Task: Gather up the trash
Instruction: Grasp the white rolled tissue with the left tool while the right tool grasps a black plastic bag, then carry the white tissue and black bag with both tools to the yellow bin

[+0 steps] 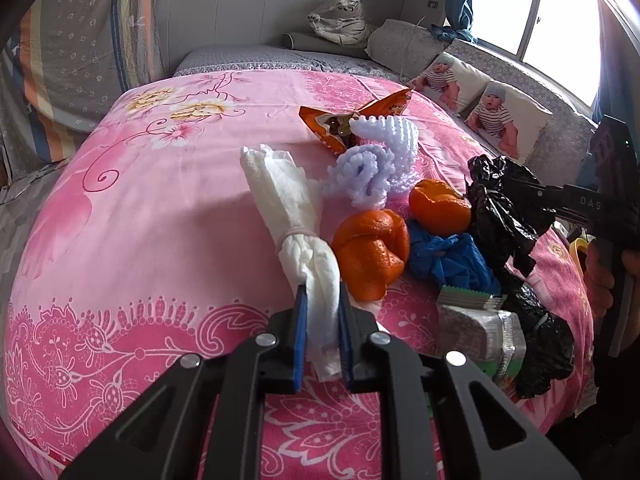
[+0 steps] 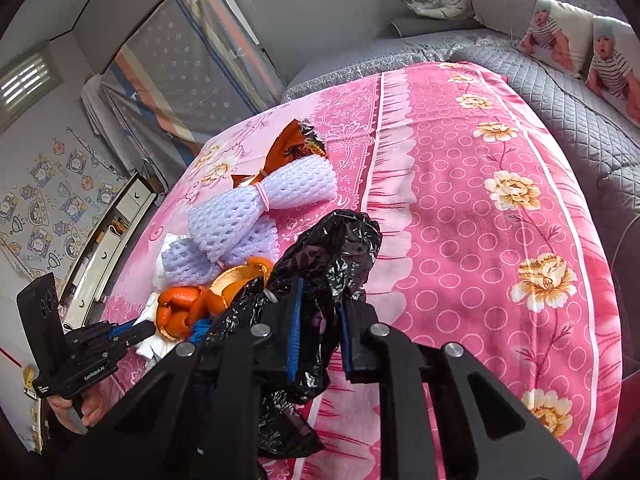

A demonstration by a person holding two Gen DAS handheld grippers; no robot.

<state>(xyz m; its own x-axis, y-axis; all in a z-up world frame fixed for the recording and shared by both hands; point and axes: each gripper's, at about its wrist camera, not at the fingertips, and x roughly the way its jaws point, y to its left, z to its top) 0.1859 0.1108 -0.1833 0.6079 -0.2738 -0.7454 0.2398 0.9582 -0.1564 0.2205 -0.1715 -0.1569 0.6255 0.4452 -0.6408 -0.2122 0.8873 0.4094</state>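
Left wrist view, near first: left gripper (image 1: 323, 332) clamped on tissue (image 1: 298, 240), jaws narrow with the white wad pinched between the blue pads (image 1: 301, 336), tail of tissue poking out past the tips, banded in the middle. Just right of the jaws, orange peel (image 1: 370, 254) touching the tissue; beyond that a blue glove (image 1: 450, 258) and second peel (image 1: 440, 208). Low right of the jaws, green wrapper (image 1: 480, 328) half under the black bag (image 1: 504, 208). Ahead of the tips, foam net (image 1: 368, 176), then snack packet (image 1: 340, 128) farthest out on the pink blanket (image 1: 120, 220).

Right wrist view: right gripper (image 2: 320, 320) closed on the bag (image 2: 332, 256), film bunched between the pads, slack hanging below the jaws. Bag mouth not visible; cannot tell whether open.

Judged step: carry the tissue across to the bag and drop it in. To do well: keep the pinch firm, since the hold is only on the near end and the far end may droop or snag the peel. Lift clear before swinging right. Bag looks crumpled, so probably needs raising or shaking so an opening faces the tissue. Release only with the wad over or inside the opening, not on the film. Rest of the pile untouched so far.
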